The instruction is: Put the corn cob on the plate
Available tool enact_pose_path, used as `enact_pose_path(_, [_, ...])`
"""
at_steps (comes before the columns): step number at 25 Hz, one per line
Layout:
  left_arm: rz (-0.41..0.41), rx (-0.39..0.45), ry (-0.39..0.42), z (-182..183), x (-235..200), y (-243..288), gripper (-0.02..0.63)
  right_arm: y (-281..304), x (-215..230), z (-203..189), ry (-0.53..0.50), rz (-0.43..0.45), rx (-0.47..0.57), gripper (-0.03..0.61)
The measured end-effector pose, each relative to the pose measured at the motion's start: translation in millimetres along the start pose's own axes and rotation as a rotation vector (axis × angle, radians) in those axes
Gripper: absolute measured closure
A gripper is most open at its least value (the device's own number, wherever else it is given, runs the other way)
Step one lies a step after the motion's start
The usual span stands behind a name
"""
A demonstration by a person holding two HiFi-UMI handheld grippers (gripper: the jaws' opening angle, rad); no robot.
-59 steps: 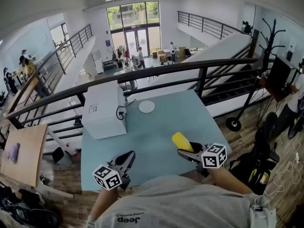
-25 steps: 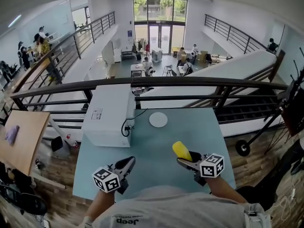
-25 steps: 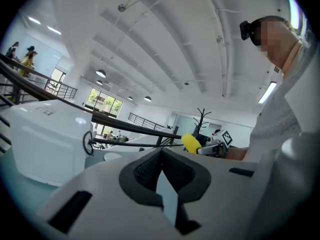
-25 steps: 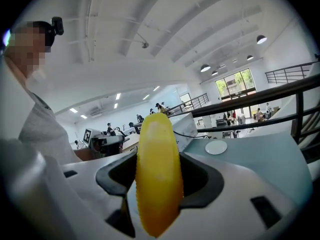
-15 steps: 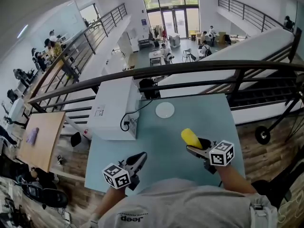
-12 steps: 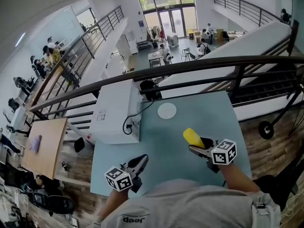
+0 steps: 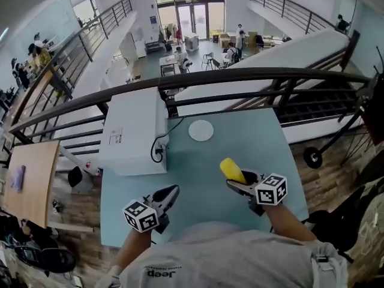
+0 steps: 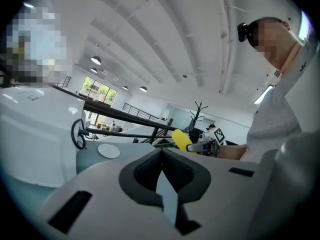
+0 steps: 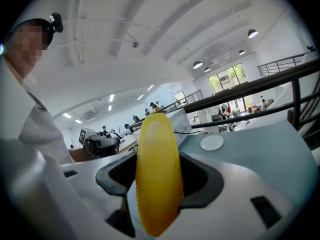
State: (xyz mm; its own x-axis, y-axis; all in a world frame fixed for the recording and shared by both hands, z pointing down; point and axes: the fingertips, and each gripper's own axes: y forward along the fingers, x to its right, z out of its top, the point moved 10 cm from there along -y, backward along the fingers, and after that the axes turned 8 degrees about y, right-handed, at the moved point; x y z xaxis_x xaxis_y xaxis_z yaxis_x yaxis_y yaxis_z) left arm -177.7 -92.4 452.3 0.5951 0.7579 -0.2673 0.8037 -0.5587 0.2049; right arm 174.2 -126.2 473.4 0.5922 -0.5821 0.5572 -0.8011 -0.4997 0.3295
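Two grippers in view, one loaded: my right gripper (image 7: 239, 179) is clamped on the corn cob (image 7: 230, 168). The cob sticks out forward over the table (image 7: 258, 143), well short of the plate (image 7: 200, 130). My left gripper (image 7: 170, 192) is closed on nothing, idle near the table's near edge. Step in hand, I judge: carrying the cob. Next I need to reach forward-left to the plate beside the white box (image 7: 133, 131), lower, let go. Versus earlier frames: cob still gripped, plate still bare, gap hardly closed; mostly the head view swung.
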Motion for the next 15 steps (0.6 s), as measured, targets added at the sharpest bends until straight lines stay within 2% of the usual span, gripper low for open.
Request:
enact_pose_path(9, [0.101,0.045,-0.052,-12.6,-8.0,-11.7,0.604,26.7,14.9,27.7,-0.056,0.027,-0.064,0.318])
enact_pose_path(15, [0.11,0.04,-0.06,-14.0,-17.7,6.9,0.604,38.6,34.6,38.7,-0.067,0.019,-0.076,0.318])
